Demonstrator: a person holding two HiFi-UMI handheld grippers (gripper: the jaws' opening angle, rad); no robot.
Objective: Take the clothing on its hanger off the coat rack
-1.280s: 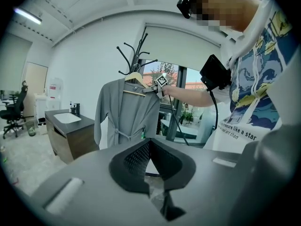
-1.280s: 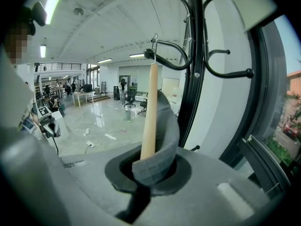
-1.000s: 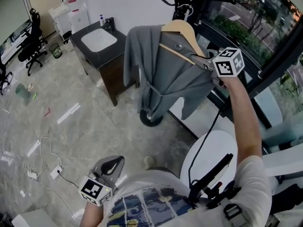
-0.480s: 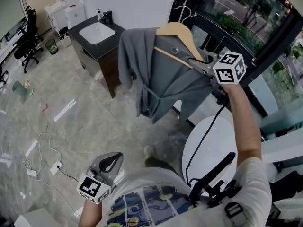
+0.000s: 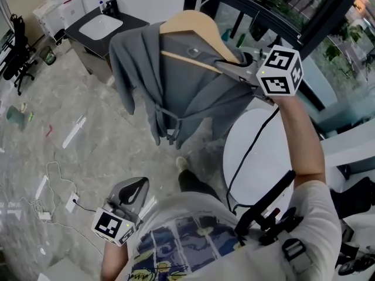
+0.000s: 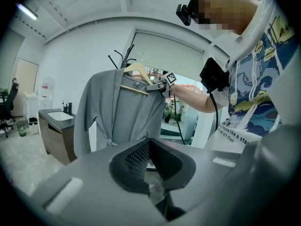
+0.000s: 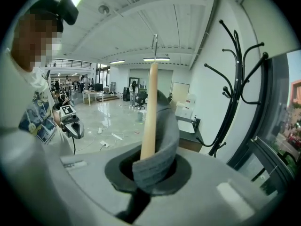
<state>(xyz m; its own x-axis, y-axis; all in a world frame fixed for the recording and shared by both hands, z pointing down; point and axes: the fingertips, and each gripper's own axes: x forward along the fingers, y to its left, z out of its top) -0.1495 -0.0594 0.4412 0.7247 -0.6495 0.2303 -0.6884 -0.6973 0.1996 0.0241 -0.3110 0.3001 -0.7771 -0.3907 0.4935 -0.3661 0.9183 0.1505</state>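
grey robe (image 5: 187, 92) and wooden hanger (image 5: 196, 22) are drawing away from the coat rack (image 7: 233, 102), right gripper (image 5: 231, 70) clamping the hanger; keep it level.

The clothing (image 5: 193, 92) is grey, its hanger (image 5: 196, 25) tan, the coat rack (image 7: 230, 98) black.

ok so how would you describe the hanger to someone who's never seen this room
Find the black coat rack beside the dark-framed window; close by, a grey garment is held up in the air. The hanger sits inside its shoulders, one end pinched with the fabric in the right gripper's jaws. It is pale wood with a wire hook, against grey cloth and black rack.
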